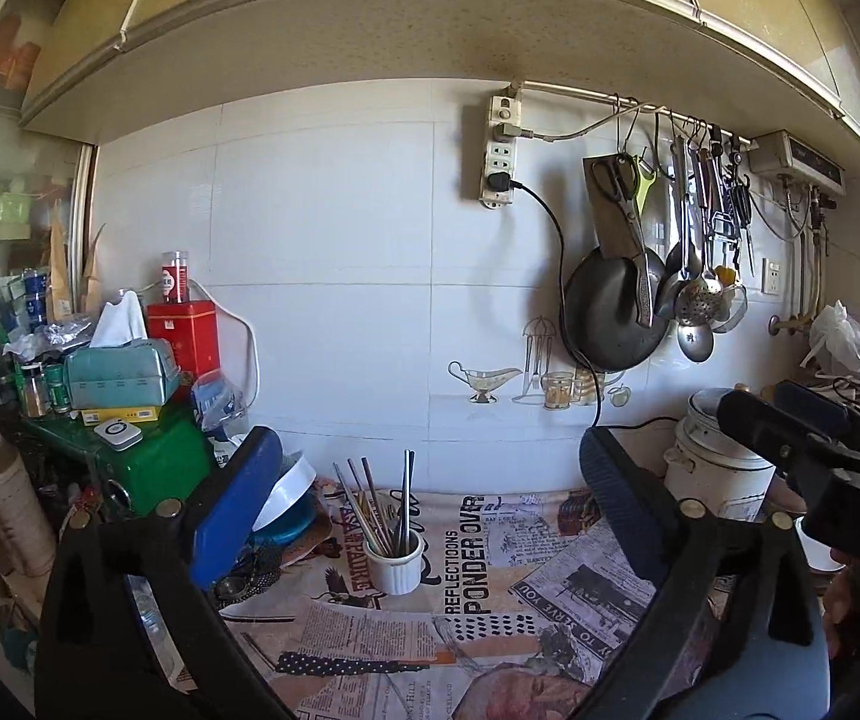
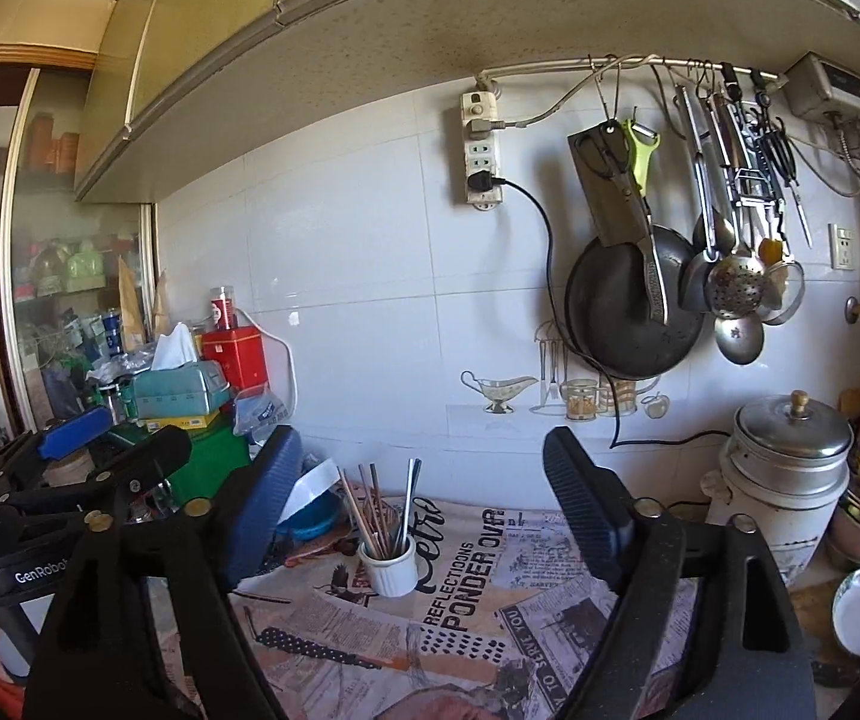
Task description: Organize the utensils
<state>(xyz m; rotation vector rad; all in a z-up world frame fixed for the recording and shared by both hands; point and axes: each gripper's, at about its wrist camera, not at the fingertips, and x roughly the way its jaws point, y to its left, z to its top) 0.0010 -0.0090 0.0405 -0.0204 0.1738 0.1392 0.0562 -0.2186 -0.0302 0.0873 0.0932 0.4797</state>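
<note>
Where fingers block view, bowl half hidden; chopsticks bunched.

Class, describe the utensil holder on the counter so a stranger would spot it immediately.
Find the newspaper-print cloth covering the counter below the tiled wall. Near its back left stands a small white ribbed cup. Unlike the big lidded pot to the right, it holds upright chopsticks.

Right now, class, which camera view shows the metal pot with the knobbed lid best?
The right wrist view: the metal pot appears whole there, lid and knob unobstructed, right of the white cup of chopsticks. In the left wrist view the right gripper covers most of the pot.
</note>
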